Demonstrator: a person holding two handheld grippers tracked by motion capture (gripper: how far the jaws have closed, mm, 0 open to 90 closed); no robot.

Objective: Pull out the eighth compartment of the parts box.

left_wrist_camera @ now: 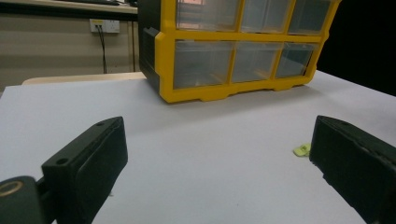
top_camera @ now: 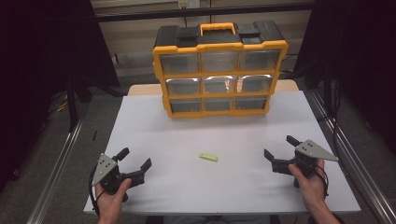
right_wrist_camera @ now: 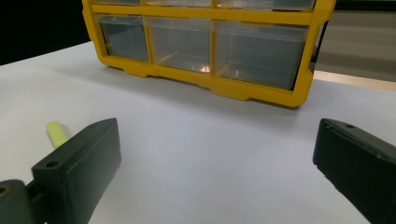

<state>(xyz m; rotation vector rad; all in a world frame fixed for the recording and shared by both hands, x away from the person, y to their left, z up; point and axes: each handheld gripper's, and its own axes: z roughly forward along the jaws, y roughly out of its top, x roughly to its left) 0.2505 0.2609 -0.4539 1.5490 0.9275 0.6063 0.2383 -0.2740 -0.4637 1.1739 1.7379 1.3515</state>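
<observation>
Yellow-green strip (top_camera: 208, 157), a small flat piece, is lying on the white bench (top_camera: 187, 130) near its front half, roughly midway between the two tongs and touching neither. In the left gripper view the strip is peeking out just beside the inner edge of the jaw on that picture's right; in the right gripper view it is showing just past the jaw on the picture's left. Left tongs (top_camera: 137, 158) are sitting low over the front left part of the bench in the person's left hand (top_camera: 112, 193), jaws spread wide with nothing between them. Right tongs (top_camera: 280, 147) are sitting over the front right part in the person's right hand (top_camera: 312, 179), jaws likewise spread wide and pinching nothing. Both are pointing inward and forward, well apart from each other. Farther back, at the far edge of the bench, a yellow and black drawer organizer (top_camera: 219, 70) is standing upright with its orange carry handle (top_camera: 217, 29) on top and nine clear drawers facing the person in three rows of three, all pushed in. Dark floor is lying on both sides of the bench.
</observation>
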